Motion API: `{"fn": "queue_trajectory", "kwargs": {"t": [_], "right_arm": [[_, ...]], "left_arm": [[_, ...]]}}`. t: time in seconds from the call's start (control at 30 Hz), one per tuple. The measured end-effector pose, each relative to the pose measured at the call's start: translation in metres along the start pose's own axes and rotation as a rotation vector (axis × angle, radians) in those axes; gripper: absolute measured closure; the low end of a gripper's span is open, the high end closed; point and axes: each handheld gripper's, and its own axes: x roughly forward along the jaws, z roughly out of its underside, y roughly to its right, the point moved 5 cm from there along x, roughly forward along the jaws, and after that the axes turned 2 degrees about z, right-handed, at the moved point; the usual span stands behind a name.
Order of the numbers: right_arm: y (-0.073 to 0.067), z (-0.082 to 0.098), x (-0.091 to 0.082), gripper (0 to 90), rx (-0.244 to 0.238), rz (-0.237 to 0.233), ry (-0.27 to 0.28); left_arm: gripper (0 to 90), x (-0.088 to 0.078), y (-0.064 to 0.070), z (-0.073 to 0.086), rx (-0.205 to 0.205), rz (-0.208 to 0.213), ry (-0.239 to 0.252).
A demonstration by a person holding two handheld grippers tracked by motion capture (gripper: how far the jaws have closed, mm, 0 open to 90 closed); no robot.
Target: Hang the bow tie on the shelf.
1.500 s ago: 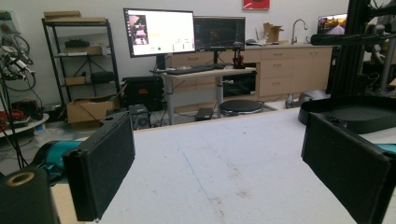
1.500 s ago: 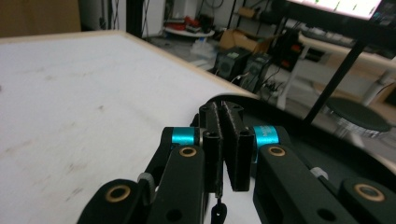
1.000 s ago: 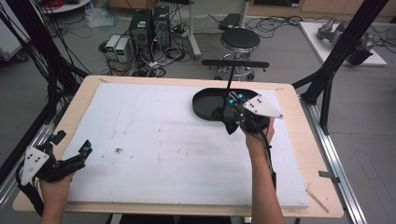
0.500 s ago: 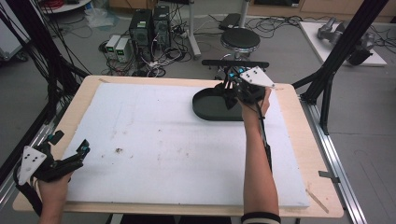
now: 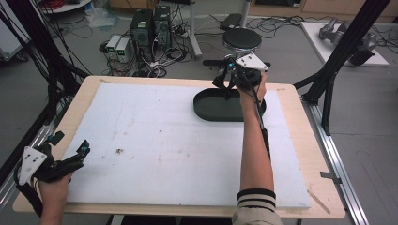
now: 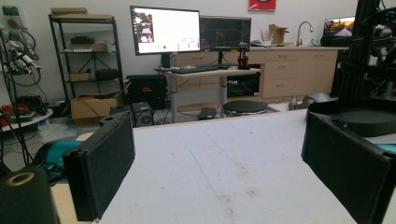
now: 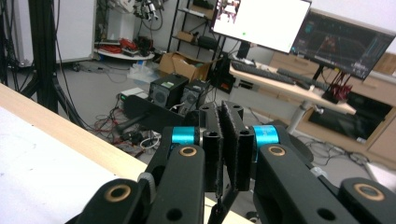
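A cluttered workshop is seen all around: computer towers [image 5: 151,29] and tangled cables on the grey floor beyond the table, a round black stool [image 5: 241,39] just behind its far edge, black frame posts at either side. The wooden table [image 5: 307,154] is covered almost edge to edge by a white foam board [image 5: 164,140], speckled here and there with dark crumbs. On the board's far right part a black oval tray [image 5: 213,107] is laid flat, its low wall clearly visible. Over the tray's far rim the right gripper [image 5: 226,75] is held aloft at the end of an outstretched forearm, a striped sleeve cuff [image 5: 256,199] showing near the bottom. In the right gripper view its two black jaws are pressed together pad to pad, closed with only a hairline seam between them; a thin dark strip is glimpsed hanging just below them, but what it is cannot be told. Down at the near left corner, the left gripper [image 5: 80,152] is held low by a hand [image 5: 52,187] at the board's edge, its jaws spread wide with bare white foam between them in the left gripper view, and the tray [image 6: 369,116] is caught at that view's right edge. Monitors [image 6: 165,30] and wooden cabinets [image 6: 299,70] are seen along the back wall.
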Motion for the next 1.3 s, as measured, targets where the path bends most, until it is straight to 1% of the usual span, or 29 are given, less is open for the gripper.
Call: {"fn": "queue_trajectory", "kwargs": {"t": [0.03,0.07,0.1,0.13,0.2,0.27,0.33,0.37,0.43,0.47,0.5,0.53,0.57,0.6,0.67,0.77,0.8,0.83,0.87,0.93,0.97,1.0,1.03,1.1,1.17,1.23,1.3], "right_arm": [[0.002,0.0,0.001,86.4,-0.001,0.001,0.003],[0.004,0.0,0.003,86.4,0.022,-0.005,0.001],[0.006,-0.001,0.005,86.3,0.012,-0.003,0.001],[0.006,-0.001,0.007,86.3,0.012,0.001,-0.015],[0.006,-0.001,0.011,86.1,-0.01,0.002,-0.018],[0.006,0.003,0.013,84.8,-0.017,-0.001,-0.033],[0.007,0.006,0.015,79.0,-0.01,0.002,-0.046],[0.007,0.007,0.016,73.4,-0.005,0.002,-0.046],[0.007,0.006,0.014,66.3,-0.014,0.014,-0.044],[0.007,0.006,0.014,66.3,-0.014,0.014,-0.044],[0.006,0.004,0.012,62.4,-0.017,0.011,-0.036],[0.006,0.001,0.009,59.6,-0.021,0.017,-0.025],[0.006,0.0,0.007,56.3,-0.021,0.011,-0.018],[0.005,-0.003,0.003,52.1,-0.008,0.005,-0.012],[0.004,-0.011,-0.006,41.1,-0.016,0.008,0.01],[0.001,-0.025,-0.023,29.1,0.005,-0.002,0.043],[0.0,-0.029,-0.03,25.7,0.014,-0.006,0.044],[-0.001,-0.032,-0.037,23.3,0.012,-0.011,0.04],[-0.002,-0.034,-0.045,22.8,0.0,-0.011,0.043],[-0.004,-0.037,-0.064,20.9,-0.024,-0.007,0.061],[-0.004,-0.037,-0.064,20.9,-0.024,-0.007,0.061],[-0.004,-0.038,-0.072,20.4,-0.021,-0.013,0.066],[-0.002,-0.039,-0.096,18.3,-0.002,-0.03,0.084],[-0.001,-0.039,-0.114,16.7,0.031,-0.057,0.1],[0.002,-0.038,-0.133,11.9,0.079,-0.077,0.117],[0.006,-0.037,-0.154,12.0,0.116,-0.106,0.162],[0.009,-0.035,-0.172,11.9,0.15,-0.111,0.194]], "left_arm": [[10.1,0.0,0.0,0.0,0.0,0.0,0.0],[10.1,0.0,0.001,0.0,0.0,0.003,-0.001],[10.1,0.001,0.002,0.0,0.001,0.006,-0.001],[10.1,0.001,0.003,0.0,0.002,0.007,-0.002],[10.1,0.002,0.003,0.0,0.005,0.01,-0.002],[10.1,0.002,0.004,0.0,0.007,0.01,-0.002],[10.1,0.001,0.003,0.0,0.005,0.006,0.0],[10.1,0.0,0.001,-0.001,0.004,0.001,0.002],[10.1,-0.001,0.001,-0.001,0.0,-0.002,0.005],[10.1,-0.001,0.0,-0.001,-0.001,-0.001,0.005],[10.1,-0.001,0.0,-0.001,-0.003,-0.001,0.006],[10.1,-0.001,0.0,-0.002,0.001,0.0,0.006],[10.1,-0.001,0.001,-0.003,0.003,0.002,0.007],[10.1,-0.001,0.001,-0.003,0.003,0.004,0.01],[10.1,-0.002,0.002,-0.004,0.007,0.006,0.012],[10.1,-0.002,0.003,-0.005,0.011,0.01,0.011],[10.1,-0.002,0.003,-0.005,0.01,0.011,0.01],[10.1,-0.003,0.003,-0.005,0.01,0.012,0.008],[10.1,-0.003,0.003,-0.005,0.01,0.012,0.008],[10.1,-0.004,0.002,-0.006,0.009,0.011,0.009],[10.1,-0.004,0.002,-0.006,0.009,0.011,0.009],[10.1,-0.005,0.002,-0.007,0.008,0.009,0.013],[10.1,-0.005,0.002,-0.008,0.011,0.009,0.012],[10.1,-0.005,0.002,-0.008,0.01,0.01,0.015],[10.1,-0.005,0.003,-0.009,0.014,0.012,0.015],[10.1,-0.005,0.004,-0.01,0.014,0.013,0.016],[10.1,-0.006,0.005,-0.011,0.018,0.017,0.019]]}}
